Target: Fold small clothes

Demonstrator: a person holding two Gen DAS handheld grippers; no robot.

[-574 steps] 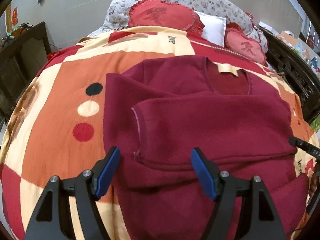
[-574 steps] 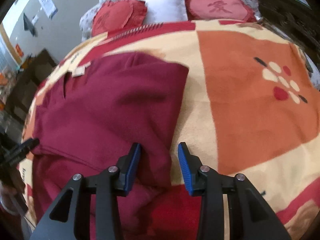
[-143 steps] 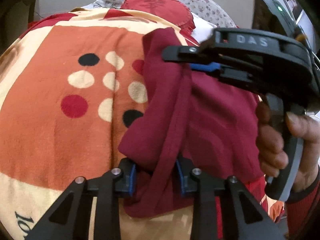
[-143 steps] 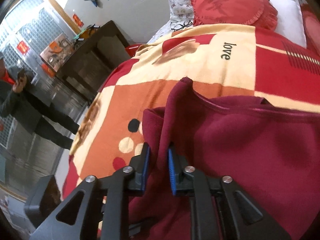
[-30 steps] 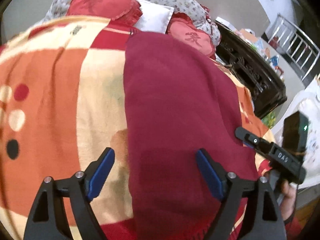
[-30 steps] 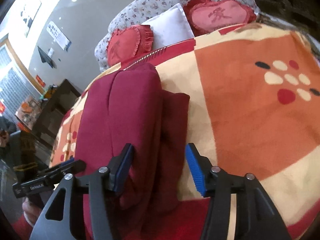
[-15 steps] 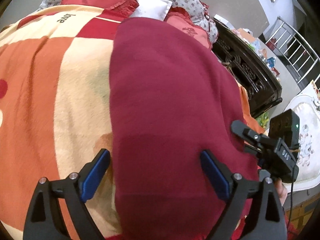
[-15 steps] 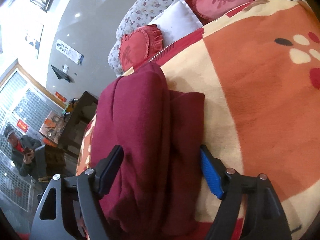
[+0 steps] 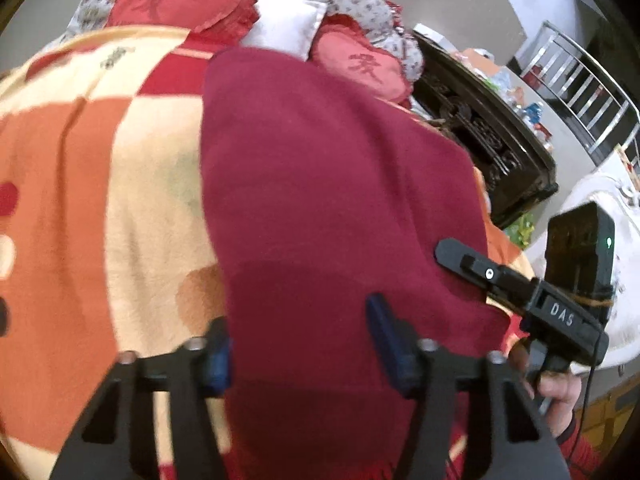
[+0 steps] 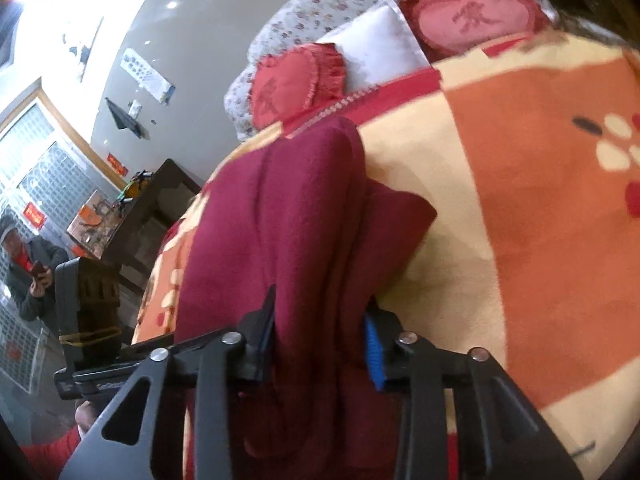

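A dark red sweater (image 9: 320, 184) lies folded into a long strip on the orange and cream blanket (image 9: 100, 200). It also shows in the right wrist view (image 10: 288, 232), bunched in thick layers. My left gripper (image 9: 298, 342) straddles the near end of the strip, its blue pads closing in on the cloth edges. My right gripper (image 10: 320, 338) holds the near end of the folded layers between its jaws, pads pressed against the cloth. The right gripper also shows in the left wrist view (image 9: 520, 284), at the sweater's right edge.
Red heart cushions (image 9: 180, 0) and a white pillow (image 9: 284, 32) lie at the head of the bed. A dark carved wooden bedside (image 9: 480, 132) runs along the right. A dark cabinet (image 10: 152, 208) and a standing person (image 10: 24, 264) are on the left.
Both grippers have narrowed around the near end of the folded sweater over the last second. The right jaws went from wide open to pressing on the layers.
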